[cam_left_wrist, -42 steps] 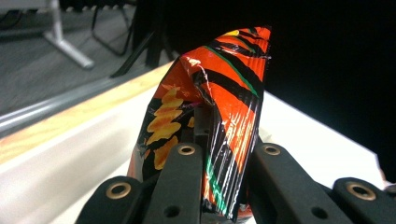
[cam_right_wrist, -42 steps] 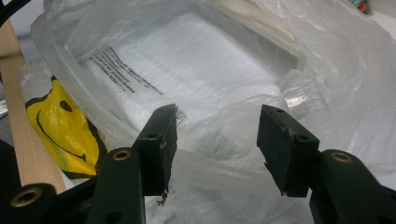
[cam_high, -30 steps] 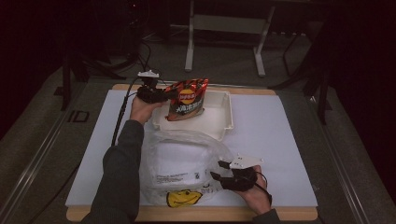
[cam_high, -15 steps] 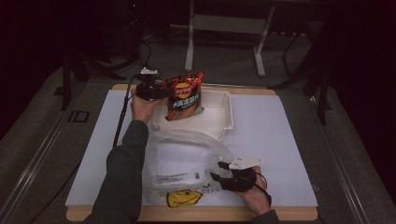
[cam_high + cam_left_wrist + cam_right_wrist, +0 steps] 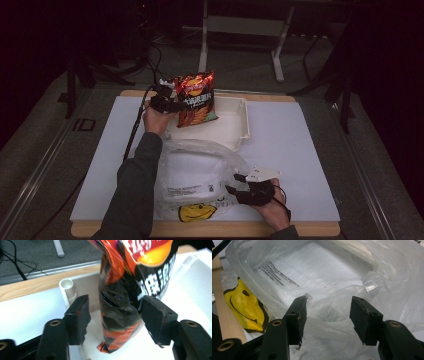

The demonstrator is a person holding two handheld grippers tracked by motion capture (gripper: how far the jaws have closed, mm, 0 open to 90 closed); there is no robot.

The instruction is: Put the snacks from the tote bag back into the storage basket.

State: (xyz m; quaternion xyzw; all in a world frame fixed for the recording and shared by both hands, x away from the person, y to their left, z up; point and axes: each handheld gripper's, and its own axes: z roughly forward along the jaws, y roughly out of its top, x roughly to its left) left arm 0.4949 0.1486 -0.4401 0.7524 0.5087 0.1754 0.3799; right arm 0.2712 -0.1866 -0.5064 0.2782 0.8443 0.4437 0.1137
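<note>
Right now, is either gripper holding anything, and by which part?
Nothing is held. The left gripper stands open around the chip bag's lower half; the right gripper is open over the plastic bag.

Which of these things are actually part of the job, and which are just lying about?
In use:
- chip bag, standing between the left gripper's open jaws
- white tray under it
- clear plastic bag at the right gripper

Lying about:
- white table cover
- cables on the floor

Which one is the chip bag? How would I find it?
Look at the white tray at the far side of the table. The chip bag stands upright at its left end, beside the left gripper. It is shiny red-orange and black, unlike the clear plastic bag nearer you.
</note>
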